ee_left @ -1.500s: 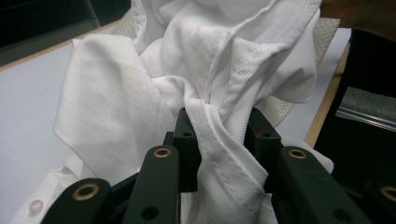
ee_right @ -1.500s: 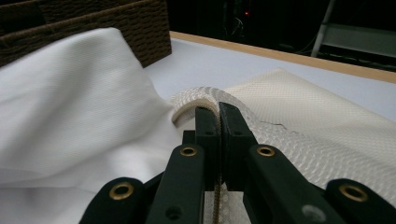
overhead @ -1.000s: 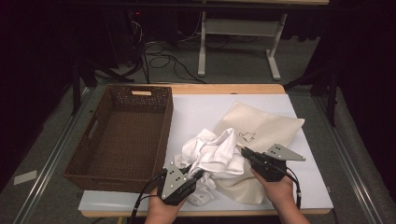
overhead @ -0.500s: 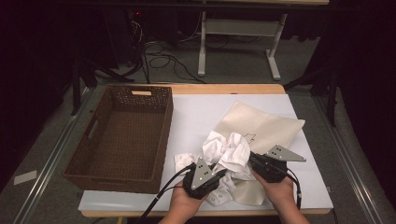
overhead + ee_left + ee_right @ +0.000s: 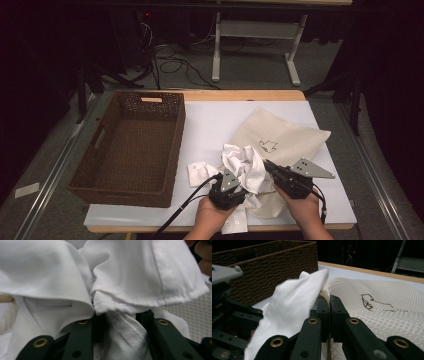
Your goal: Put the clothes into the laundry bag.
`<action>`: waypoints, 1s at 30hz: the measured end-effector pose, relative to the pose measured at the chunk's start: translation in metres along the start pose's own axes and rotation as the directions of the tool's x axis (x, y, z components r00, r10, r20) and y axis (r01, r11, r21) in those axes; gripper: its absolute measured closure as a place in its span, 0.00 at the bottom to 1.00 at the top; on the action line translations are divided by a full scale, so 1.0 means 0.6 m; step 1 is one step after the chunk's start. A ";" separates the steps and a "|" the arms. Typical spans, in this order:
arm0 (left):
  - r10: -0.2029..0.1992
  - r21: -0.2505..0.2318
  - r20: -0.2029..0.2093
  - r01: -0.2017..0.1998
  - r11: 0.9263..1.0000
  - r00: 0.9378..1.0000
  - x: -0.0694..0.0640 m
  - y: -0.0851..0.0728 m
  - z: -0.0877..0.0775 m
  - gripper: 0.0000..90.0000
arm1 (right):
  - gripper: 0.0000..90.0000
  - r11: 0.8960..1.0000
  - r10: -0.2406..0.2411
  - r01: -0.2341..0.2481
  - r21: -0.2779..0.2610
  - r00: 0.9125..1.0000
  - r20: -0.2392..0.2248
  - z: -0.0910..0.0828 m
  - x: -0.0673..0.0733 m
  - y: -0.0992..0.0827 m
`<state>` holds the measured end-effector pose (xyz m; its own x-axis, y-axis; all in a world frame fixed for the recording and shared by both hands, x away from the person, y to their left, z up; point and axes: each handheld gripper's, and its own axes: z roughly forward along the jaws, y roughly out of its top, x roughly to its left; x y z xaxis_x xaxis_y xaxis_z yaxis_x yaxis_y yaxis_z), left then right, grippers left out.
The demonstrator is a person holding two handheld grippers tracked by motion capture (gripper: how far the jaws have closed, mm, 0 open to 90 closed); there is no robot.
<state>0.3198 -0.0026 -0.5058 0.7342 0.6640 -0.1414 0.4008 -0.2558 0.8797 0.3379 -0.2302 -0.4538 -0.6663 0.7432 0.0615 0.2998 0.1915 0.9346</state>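
A crumpled white garment [image 5: 245, 162] lies bunched at the mouth of a beige mesh bag [image 5: 285, 137] with a small dark drawing on it. My left gripper [image 5: 234, 176] is under the garment's near side. In the left gripper view its jaws [image 5: 120, 317] hold a bunch of the white cloth [image 5: 140, 272] between them; they have just been opening a little, with the cloth still pinched. My right gripper [image 5: 267, 165] is shut on the bag's corded edge [image 5: 325, 293]. In the right gripper view the garment [image 5: 292, 302] drapes just left of its jaws [image 5: 329, 300].
A brown wicker basket [image 5: 95, 150] stands on the left of the white table top [image 5: 215, 120], its wall [image 5: 262, 267] close to the garment. A loose end of the garment [image 5: 200, 172] lies flat beside the basket. Table legs and cables are on the floor behind.
My left gripper has moved right toward the bag's mouth, pushing the garment into a tighter bunch against it. The right gripper has held still on the bag's edge.
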 end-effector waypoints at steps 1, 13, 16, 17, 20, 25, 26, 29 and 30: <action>0.000 0.000 0.000 0.000 1.000 1.000 0.000 0.000 0.000 0.77 | 0.99 1.000 -0.001 0.001 -0.001 1.000 -0.002 0.001 0.000 -0.001; 0.037 -0.064 -0.026 -0.038 0.997 0.999 -0.012 0.029 0.007 0.84 | 0.99 1.000 -0.006 0.006 0.008 1.000 -0.012 0.008 0.008 -0.001; 0.043 -0.017 -0.026 -0.044 0.999 0.999 -0.012 0.021 0.037 0.84 | 0.99 1.000 -0.009 0.009 -0.001 1.000 -0.022 0.004 0.009 0.002; 0.030 -0.005 -0.018 -0.030 1.000 0.999 -0.011 0.019 0.048 0.84 | 0.99 1.000 -0.010 0.010 -0.006 1.000 -0.020 0.001 0.010 0.004; 0.007 0.000 -0.021 -0.007 1.000 1.000 -0.011 0.016 0.059 0.78 | 0.99 1.000 -0.020 0.019 -0.021 1.000 -0.020 -0.006 0.011 0.006; 0.005 -0.053 0.007 -0.004 0.999 1.000 -0.017 0.016 0.030 0.59 | 0.99 1.000 -0.023 0.023 -0.009 1.000 -0.007 -0.011 0.006 -0.001; 0.001 -0.064 0.013 -0.001 0.998 1.000 -0.016 0.014 0.021 0.56 | 0.99 1.000 -0.024 0.024 -0.008 1.000 -0.008 -0.010 0.004 -0.002; -0.012 -0.063 0.028 0.014 0.998 1.000 -0.013 0.010 0.003 0.42 | 0.99 1.000 -0.022 0.022 0.000 1.000 -0.004 -0.009 0.004 -0.005; -0.007 -0.066 0.021 0.008 0.998 1.000 -0.013 0.007 -0.004 0.39 | 0.99 1.000 -0.026 0.026 0.004 1.000 -0.005 -0.008 0.006 -0.005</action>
<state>0.3145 -0.0073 -0.4997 0.7429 0.6508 -0.1570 0.3699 -0.2036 0.9065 0.3313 -0.2315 -0.4548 -0.6774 0.7346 0.0390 0.2850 0.2132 0.9345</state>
